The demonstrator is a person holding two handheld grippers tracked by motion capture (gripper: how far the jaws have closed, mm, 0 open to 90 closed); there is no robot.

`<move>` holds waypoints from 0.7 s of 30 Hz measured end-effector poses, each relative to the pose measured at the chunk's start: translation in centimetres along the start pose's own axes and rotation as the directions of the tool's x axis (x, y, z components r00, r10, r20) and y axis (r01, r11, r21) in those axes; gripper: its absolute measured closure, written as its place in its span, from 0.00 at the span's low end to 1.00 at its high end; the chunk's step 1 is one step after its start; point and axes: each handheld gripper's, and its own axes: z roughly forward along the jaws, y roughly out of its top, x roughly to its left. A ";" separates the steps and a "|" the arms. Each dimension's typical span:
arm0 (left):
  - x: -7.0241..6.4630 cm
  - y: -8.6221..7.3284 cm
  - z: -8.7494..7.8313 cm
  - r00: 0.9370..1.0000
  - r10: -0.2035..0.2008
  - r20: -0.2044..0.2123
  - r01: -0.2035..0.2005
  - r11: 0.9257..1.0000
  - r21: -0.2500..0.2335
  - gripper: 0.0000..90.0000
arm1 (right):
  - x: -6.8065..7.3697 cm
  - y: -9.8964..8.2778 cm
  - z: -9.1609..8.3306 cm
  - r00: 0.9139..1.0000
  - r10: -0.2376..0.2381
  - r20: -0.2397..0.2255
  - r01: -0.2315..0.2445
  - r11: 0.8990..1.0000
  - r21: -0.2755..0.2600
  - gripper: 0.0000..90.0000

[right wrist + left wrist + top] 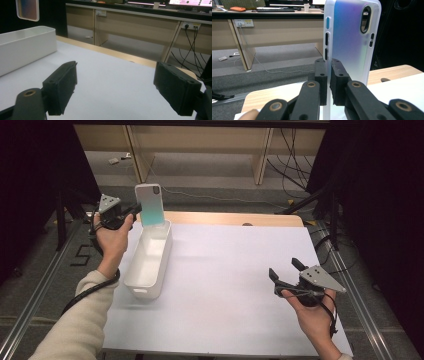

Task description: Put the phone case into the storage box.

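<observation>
Gripping a phone case (151,205) by its long side edge, the left gripper (134,210) holds it upright above the far end of a white plastic bin (148,261). In the left gripper view the two black pads (321,75) are closed on the case's (352,42) frosted white rim, just below the side button cutouts. The back panel shades from violet at top to pale teal lower down, with an oval camera cutout near the top corner. From the high view the case's lower edge sits at or just over the bin's far rim; whether it touches the rim I cannot tell.

The bin is long and rectangular, with its long axis running away from the person, and it stands at the left side of the white table surface (230,285). Its interior looks bare white. The left hand (114,239) wraps the gripper handle, a cream sleeve (80,325) behind it.

The right gripper (285,269) is at the right side of the table, near its front, well apart from the bin. Its jaws stand wide apart with nothing between them; in the right gripper view the pads (61,86) frame bare white tabletop. The bin (25,48) shows at far left and the lower end of the case (27,9) above it. The right hand (315,317) holds the handle low over the table.

A bare wooden strip (235,218) runs along the table's far edge.
</observation>
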 end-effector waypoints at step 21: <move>1.0 -0.4 1.3 1.000 -0.008 0.021 0.008 1.000 0.020 0.94 | -0.2 -0.1 0.1 1.000 -0.002 0.002 0.002 1.000 -0.004 0.22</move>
